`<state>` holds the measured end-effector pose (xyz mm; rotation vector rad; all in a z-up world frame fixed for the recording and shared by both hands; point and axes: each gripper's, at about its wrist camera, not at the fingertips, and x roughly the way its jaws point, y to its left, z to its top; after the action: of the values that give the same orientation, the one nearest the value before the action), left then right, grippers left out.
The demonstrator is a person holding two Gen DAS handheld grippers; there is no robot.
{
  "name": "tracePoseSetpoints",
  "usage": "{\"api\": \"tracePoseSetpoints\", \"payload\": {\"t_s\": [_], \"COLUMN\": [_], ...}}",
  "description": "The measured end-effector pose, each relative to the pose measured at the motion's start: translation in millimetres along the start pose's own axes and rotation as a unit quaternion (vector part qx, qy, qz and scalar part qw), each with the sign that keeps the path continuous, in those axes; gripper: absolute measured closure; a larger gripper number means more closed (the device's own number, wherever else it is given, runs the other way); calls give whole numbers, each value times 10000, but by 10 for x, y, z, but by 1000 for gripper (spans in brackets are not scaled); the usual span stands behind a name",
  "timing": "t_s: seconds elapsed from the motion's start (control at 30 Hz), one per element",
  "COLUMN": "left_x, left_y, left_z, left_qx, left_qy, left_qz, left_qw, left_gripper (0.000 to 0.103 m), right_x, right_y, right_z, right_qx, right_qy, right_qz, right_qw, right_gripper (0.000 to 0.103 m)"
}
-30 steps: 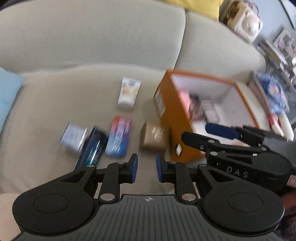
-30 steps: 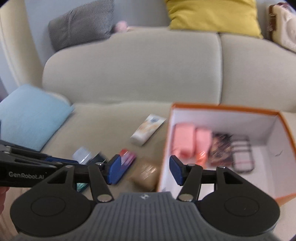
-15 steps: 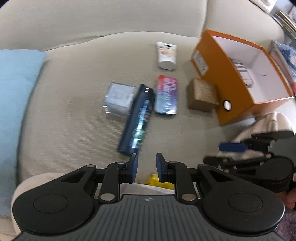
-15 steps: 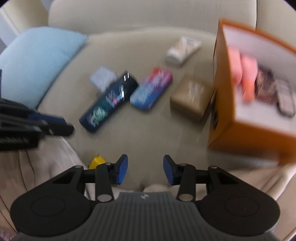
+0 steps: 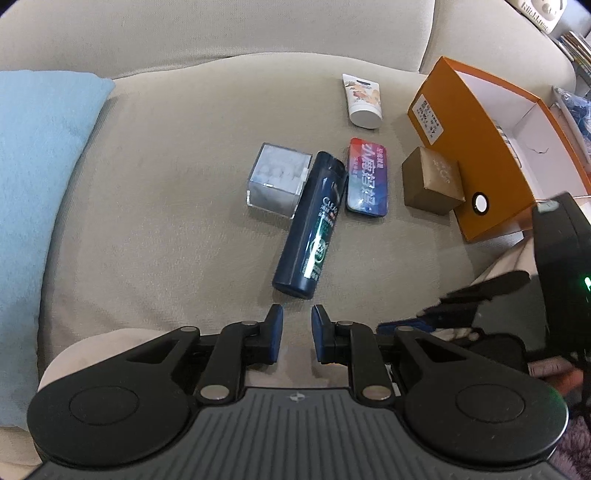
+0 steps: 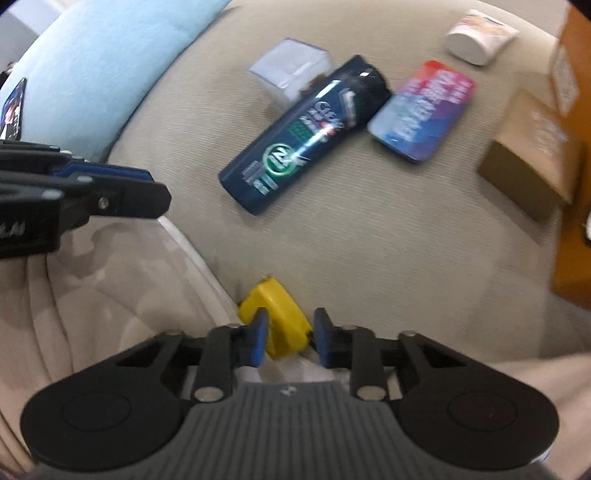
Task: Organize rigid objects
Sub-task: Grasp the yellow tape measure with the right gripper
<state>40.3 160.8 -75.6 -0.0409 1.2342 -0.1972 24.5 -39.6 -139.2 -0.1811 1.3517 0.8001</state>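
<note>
On the beige sofa seat lie a dark blue shampoo bottle [image 5: 314, 225], a clear plastic box [image 5: 277, 181], a red-and-blue tin [image 5: 367, 181], a brown carton [image 5: 432, 181] and a white tube [image 5: 362, 99]. An orange box [image 5: 476, 155] stands open at the right. My left gripper [image 5: 297, 325] hovers just short of the bottle's base, shut with nothing between its pads. My right gripper [image 6: 290, 332] points down at a small yellow object [image 6: 275, 306] on the seat's front edge; its jaws are closing with the object between them, a slim gap left on the right side.
A light blue cushion [image 5: 37, 184] fills the left of the seat. The sofa backrest [image 5: 258, 33] rises behind the objects. Pale cloth [image 6: 92, 295] lies below the seat's front edge. Books and clutter sit past the orange box at the far right.
Both grippers have tipped downward and drawn back toward the seat's front edge. The right jaws have narrowed and now straddle the yellow object. The left jaws kept the same gap.
</note>
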Motion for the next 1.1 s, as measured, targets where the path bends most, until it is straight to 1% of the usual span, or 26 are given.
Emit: {"api": "tracePoseSetpoints", "payload": {"t_s": [0.1,0.2,0.27,0.5,0.57,0.63,0.73,0.8,0.9,1.03,1.1], "left_x": [28,79,111,213,243,256,244,223,207,205,210], "left_y": [-24,-45,-45,-50,-57,-72,-82,-75,-67,-83,-74], "left_z": [14,37,47,85,105,114,109,99,99,127,148], "left_qx": [117,156,157,132,109,112,127,87,-12,-68,-144], "left_qy": [32,119,165,315,351,373,380,336,240,122,70], "left_qz": [63,134,150,234,257,271,321,317,268,202,69], "left_qw": [9999,9997,9996,9991,9990,9989,9987,9989,9994,9997,9998], "left_gripper": [80,80,79,78,78,78,78,78,78,78,78], "right_x": [107,259,321,414,434,428,354,261,80,-256,-407], "right_y": [-61,-231,-312,-293,-280,-316,-299,-252,-215,-261,-300], "right_z": [42,74,75,103,100,92,66,54,45,42,56], "right_qx": [42,414,532,282,238,311,271,102,-44,-24,7], "right_qy": [132,455,505,541,539,537,412,261,24,-429,-676], "right_qz": [179,557,753,863,905,1022,1106,1046,782,269,-86], "right_qw": [9997,9965,9945,9944,9942,9928,9926,9941,9969,9987,9977], "right_gripper": [76,69,66,60,62,72,81,82,83,84,84]}}
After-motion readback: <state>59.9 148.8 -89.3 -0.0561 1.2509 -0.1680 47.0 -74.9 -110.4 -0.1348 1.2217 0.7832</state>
